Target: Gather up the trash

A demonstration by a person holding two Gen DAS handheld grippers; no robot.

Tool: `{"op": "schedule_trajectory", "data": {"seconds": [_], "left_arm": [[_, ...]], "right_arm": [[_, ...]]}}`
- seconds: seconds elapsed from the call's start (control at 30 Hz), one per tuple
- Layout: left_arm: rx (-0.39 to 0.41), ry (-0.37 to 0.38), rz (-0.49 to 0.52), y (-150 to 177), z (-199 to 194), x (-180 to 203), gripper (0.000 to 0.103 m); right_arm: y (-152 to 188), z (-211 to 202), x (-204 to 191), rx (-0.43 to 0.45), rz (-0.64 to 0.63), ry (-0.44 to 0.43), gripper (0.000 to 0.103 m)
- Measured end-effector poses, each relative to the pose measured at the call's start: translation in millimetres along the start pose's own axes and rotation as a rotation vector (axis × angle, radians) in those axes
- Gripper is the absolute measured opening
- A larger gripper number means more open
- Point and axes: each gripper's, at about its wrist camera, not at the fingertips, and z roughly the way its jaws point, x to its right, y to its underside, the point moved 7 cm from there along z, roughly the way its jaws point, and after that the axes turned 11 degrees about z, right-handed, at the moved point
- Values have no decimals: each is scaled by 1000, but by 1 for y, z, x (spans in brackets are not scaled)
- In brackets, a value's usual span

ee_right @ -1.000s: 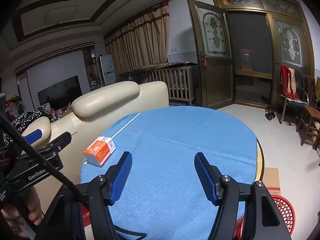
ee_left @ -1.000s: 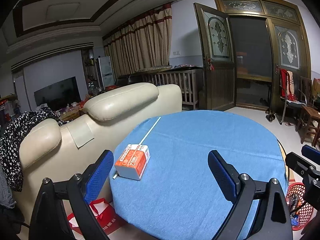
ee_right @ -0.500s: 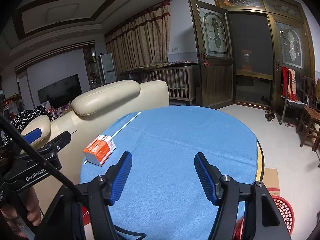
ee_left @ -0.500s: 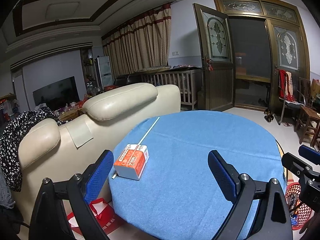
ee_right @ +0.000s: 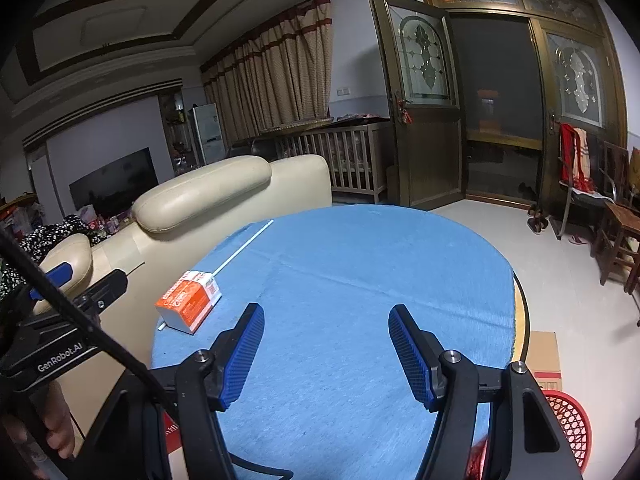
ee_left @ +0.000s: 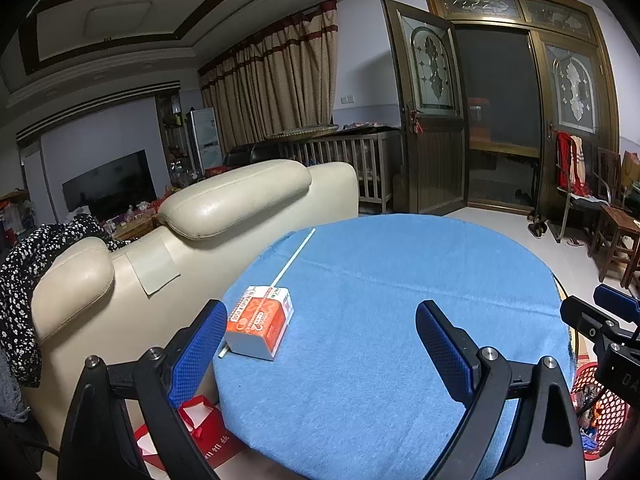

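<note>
Orange-and-white cardboard forms the small carton [ee_left: 260, 322], which lies flat near the left edge of the round table [ee_left: 400, 288] on its blue cloth cover. A thin white stick [ee_left: 294, 258], possibly a straw, runs from under or beside the carton's near corner toward the table's far-left rim; whether it passes beneath the carton cannot be determined. These two items are judged to be the trash to collect.

The left gripper [ee_left: 320, 344] hovers over the near table edge with its fingers spread wide and nothing between them. The carton sits just ahead of the left finger, apart from it, so this spread suits a grasp across the carton's width. The right gripper [ee_right: 326, 350] hangs over the cloth with its fingers parted more narrowly, also empty, well to the right of the carton.

A red mesh basket [ee_right: 568, 424] stands on the floor at the table's right side, the likely receptacle. Its contents are cut off by the gripper body. Printed text on the carton is too small to read. A cream sofa [ee_left: 192, 240] backs against the table's left side.
</note>
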Motion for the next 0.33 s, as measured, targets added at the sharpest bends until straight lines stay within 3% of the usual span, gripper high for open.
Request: {"op": "schedule_trajectory", "data": {"seconds": [0.33], "left_arm": [[-60, 38, 18, -3, 36, 17, 95]], "right_arm": [[-16, 34, 28, -28, 40, 29, 68]]}}
